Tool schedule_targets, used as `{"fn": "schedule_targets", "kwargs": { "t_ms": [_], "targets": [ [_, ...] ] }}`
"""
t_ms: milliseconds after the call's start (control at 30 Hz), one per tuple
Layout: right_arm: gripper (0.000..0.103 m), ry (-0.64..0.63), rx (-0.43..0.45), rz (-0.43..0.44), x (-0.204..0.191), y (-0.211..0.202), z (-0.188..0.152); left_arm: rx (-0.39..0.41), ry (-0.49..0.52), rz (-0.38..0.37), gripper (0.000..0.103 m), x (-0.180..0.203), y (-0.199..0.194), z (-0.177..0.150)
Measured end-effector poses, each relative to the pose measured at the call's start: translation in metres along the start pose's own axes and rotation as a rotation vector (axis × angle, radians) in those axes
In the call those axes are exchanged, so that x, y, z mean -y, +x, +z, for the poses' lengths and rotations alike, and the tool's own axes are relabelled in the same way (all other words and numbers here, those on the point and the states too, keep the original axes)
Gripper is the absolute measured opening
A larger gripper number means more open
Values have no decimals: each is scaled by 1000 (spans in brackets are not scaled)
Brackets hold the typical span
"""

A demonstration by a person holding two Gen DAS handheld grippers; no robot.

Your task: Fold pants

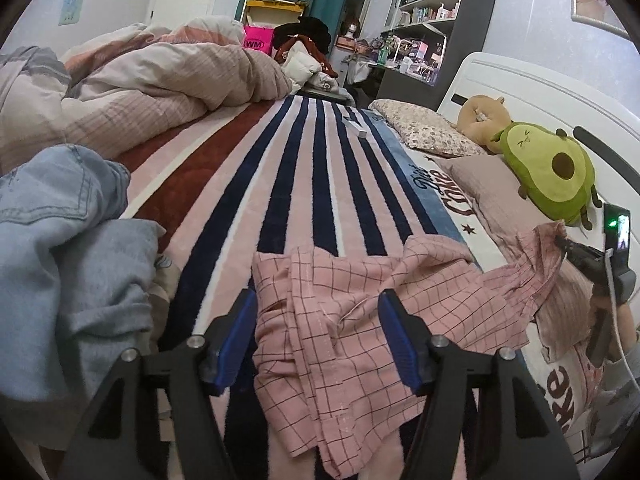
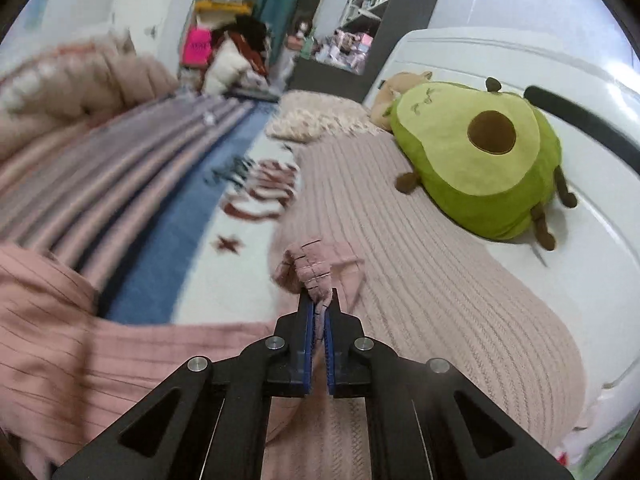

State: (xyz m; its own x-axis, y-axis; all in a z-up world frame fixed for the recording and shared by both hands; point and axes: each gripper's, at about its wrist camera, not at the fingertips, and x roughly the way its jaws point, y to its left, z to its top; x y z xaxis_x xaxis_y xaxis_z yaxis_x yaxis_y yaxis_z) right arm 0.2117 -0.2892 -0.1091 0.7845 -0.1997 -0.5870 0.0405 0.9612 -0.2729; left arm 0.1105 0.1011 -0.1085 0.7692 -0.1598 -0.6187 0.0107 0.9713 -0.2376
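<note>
Pink checked pants lie crumpled on the striped bed cover. My left gripper is open, its blue fingers astride a bunched part of the pants, low over the cloth. My right gripper is shut on an edge of the pants and holds it lifted above a pink pillow; the rest of the cloth trails off to the left. In the left wrist view the right gripper appears at the far right, pulling a pants edge up.
A heap of blue jeans lies at the left. A rumpled duvet covers the far left of the bed. A green avocado plush and pillows lie by the white headboard. Shelves stand behind.
</note>
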Motion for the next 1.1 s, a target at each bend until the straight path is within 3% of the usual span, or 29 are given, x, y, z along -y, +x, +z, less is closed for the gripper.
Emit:
{"fn": "schedule_targets", "kwargs": {
  "t_ms": [133,267,467,667,767,933,1067,1100],
  "targets": [
    [0,79,39,175,3,-27,16,15,-5,-5,58,-2,-6,1],
    [0,96,90,369,-19,-54,38,40,-16,-13,59,-5,-16,1],
    [0,11,96,686,-106,-84,63,73,-29,-22,59,-20,-40,-3],
    [0,-148,-38,966,-213,-92,39,63,9,-60,60,-22,-52,-13],
    [0,-258,-122,981,-252,-89,7,53,7,-81,63,-20,-52,-15],
    [5,-350,-277,972,-272,-69,-35,30,9,-120,66,-13,-46,-14],
    [26,-336,-286,1003,-247,-75,-39,-1,14,-139,66,-1,-32,-12],
    [28,-322,-269,1003,-236,-79,-38,-12,20,-153,66,5,-26,-11]
  ]
}}
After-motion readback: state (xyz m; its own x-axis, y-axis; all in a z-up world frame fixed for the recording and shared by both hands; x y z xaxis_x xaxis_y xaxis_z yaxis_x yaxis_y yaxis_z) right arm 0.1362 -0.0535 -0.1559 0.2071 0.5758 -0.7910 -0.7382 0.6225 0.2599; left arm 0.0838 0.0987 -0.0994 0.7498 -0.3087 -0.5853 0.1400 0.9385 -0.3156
